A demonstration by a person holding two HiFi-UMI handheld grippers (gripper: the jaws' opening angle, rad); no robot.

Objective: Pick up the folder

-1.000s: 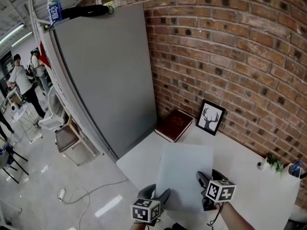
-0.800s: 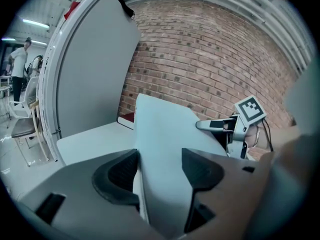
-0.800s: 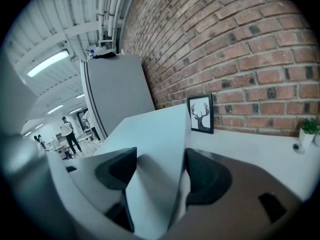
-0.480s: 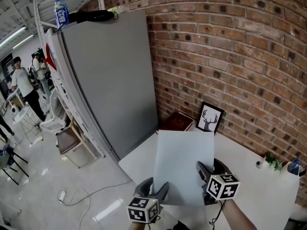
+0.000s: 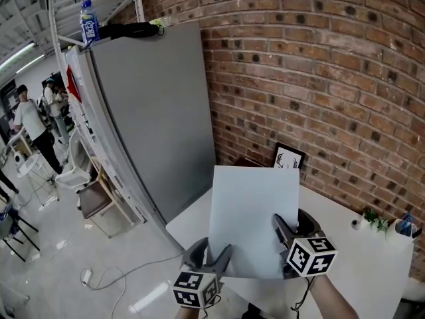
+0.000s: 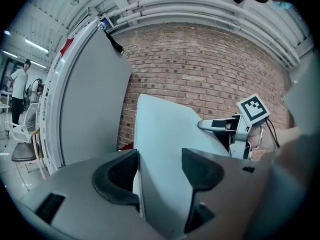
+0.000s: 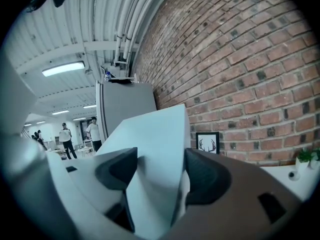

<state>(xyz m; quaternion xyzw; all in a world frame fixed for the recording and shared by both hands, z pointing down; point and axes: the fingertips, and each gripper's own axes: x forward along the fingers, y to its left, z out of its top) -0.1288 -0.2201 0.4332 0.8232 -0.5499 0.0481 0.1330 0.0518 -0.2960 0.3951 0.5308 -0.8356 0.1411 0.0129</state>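
Folder (image 5: 252, 205): pale grey, held clear above the white table (image 5: 372, 271). Its long axis runs up and away from the holder toward the brick wall (image 5: 332, 78). Left gripper (image 5: 214, 254) has its jaws closed onto the near-left bottom edge. Right gripper (image 5: 291, 224) is clamped on the near-right edge likewise. Neither is nearer. Judgement: the lift looks done, and any further move depends on keeping both grips level. Framed picture (image 5: 287, 158) behind; grey cabinet (image 5: 153, 111) to the left; people in the hall beyond.
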